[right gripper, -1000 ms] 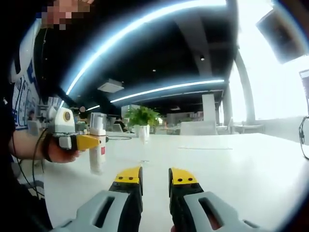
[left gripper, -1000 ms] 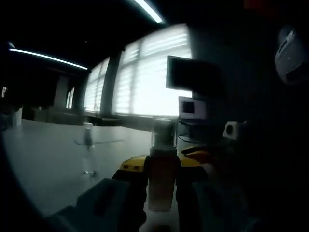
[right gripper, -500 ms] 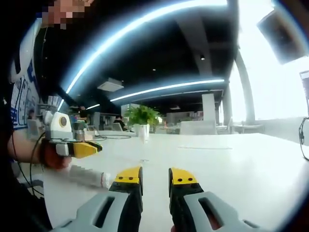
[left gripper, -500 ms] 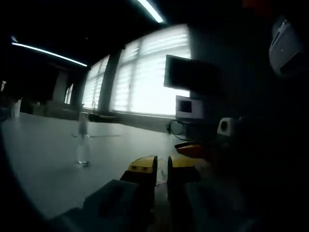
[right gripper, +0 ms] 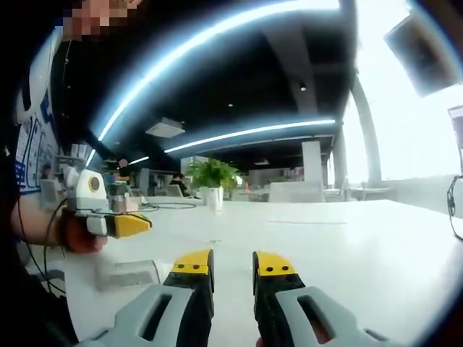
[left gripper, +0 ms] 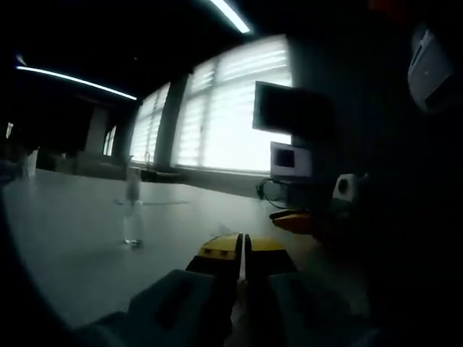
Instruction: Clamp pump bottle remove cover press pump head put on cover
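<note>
In the right gripper view the pump bottle [right gripper: 129, 273] lies on its side on the white table [right gripper: 340, 246], blurred, just left of my right gripper's jaws. My left gripper [right gripper: 139, 223] hovers above it in a person's hand, its yellow tips together and holding nothing. Seen from its own camera, the left gripper [left gripper: 242, 249] has both jaws pressed shut with no gap. My right gripper [right gripper: 233, 264] stands open with a narrow empty gap. Its orange tips also show dimly as the right gripper [left gripper: 293, 220] in the left gripper view.
A small clear upright object [right gripper: 215, 201] stands on the table before a potted plant [right gripper: 211, 176]; the same clear object [left gripper: 132, 215] shows in the left gripper view. A monitor [left gripper: 289, 108] and bright windows lie beyond. A person's body sits at far left.
The left gripper let go of the pump bottle, which fell from upright onto its side on the table. The left jaws then came fully together. The right gripper has stayed still.
</note>
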Tool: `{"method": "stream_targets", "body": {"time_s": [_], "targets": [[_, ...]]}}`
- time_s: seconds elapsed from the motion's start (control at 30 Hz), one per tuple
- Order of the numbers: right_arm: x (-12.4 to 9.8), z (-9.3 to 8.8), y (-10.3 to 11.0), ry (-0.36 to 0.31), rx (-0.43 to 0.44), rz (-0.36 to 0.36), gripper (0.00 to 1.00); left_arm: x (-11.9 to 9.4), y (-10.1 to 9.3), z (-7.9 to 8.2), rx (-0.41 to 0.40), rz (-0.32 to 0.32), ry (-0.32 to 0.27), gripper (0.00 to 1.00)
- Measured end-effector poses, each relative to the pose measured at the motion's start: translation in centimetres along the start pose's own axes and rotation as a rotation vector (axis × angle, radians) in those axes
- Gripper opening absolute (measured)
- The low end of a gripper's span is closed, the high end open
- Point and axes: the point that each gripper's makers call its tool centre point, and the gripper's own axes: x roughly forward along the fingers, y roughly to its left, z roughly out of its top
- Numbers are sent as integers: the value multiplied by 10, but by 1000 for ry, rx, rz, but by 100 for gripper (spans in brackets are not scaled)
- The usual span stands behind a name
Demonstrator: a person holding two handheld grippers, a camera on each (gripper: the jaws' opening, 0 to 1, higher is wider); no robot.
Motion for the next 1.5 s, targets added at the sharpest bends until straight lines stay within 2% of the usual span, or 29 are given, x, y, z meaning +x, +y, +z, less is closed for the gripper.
{"method": "stream_targets", "body": {"time_s": [0.5,1.07,1.23,1.5], "targets": [[0,0,2,-2,-2,5,16,-1,-4,4,-8,21,-14,0],[0,0,0,2,-7,-1,16,0,-2,7,-19,28,-24,7],[0,1,-1,-4,-3,-7,16,-2,-2,7,-96,43,-9,13],[-2,5,-1,-22,12,-2,17,-5,5,15,-113,108,43,21]]}}
